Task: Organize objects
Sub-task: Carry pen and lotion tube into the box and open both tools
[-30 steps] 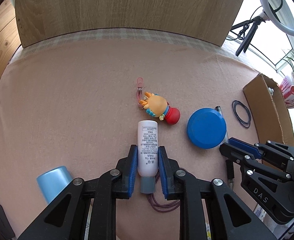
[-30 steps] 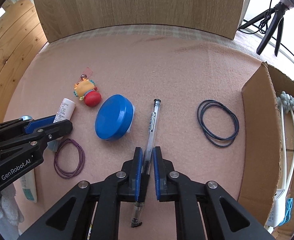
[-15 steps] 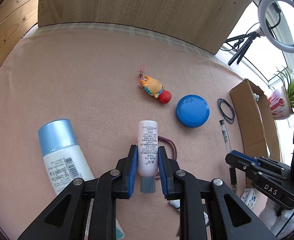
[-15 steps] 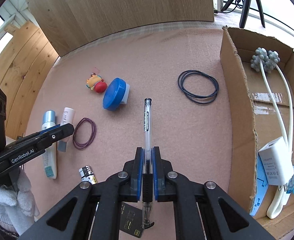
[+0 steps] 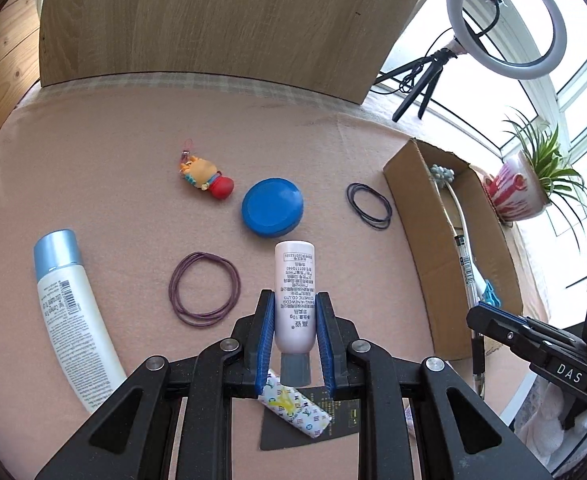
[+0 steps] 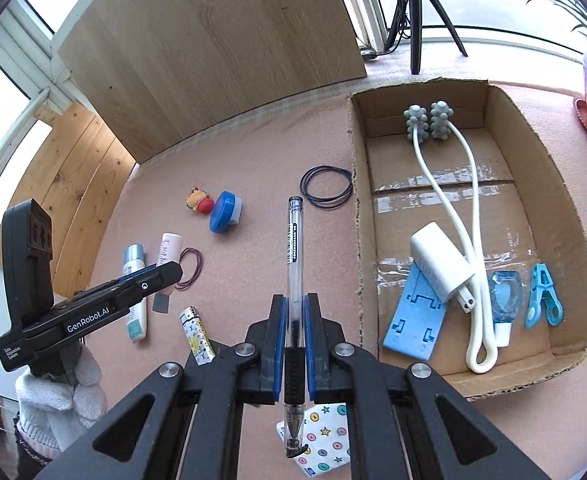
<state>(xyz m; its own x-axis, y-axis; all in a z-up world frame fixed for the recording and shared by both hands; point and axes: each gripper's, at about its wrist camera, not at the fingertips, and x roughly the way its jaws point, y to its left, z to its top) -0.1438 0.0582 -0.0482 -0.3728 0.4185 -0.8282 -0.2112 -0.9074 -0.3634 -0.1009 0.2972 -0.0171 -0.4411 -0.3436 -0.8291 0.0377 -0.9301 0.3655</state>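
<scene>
My left gripper (image 5: 294, 304) is shut on a small pale pink tube (image 5: 294, 284) with a grey cap, held above the pink cloth. My right gripper (image 6: 294, 308) is shut on a clear pen (image 6: 294, 248), held in the air left of the open cardboard box (image 6: 355, 240). In the left wrist view the right gripper (image 5: 489, 314) and the pen (image 5: 467, 270) hang beside the near end of the box (image 5: 425, 240). From the right wrist camera, the left gripper (image 6: 161, 274) holds the tube (image 6: 169, 248) at the left.
On the cloth lie a large white bottle (image 5: 71, 320), purple bands (image 5: 204, 289), black bands (image 5: 369, 206), a blue lid (image 5: 272, 207), a toy keychain (image 5: 205, 174) and a lighter (image 5: 295, 410). The box holds a charger (image 6: 439, 266), cable, blue stand and clip. A gloved hand (image 6: 59, 398) grips the left tool.
Both grippers have lifted their objects off the cloth and risen. The left one with the tube moved right; the right one with the pen moved toward the box, whose inside now shows.
</scene>
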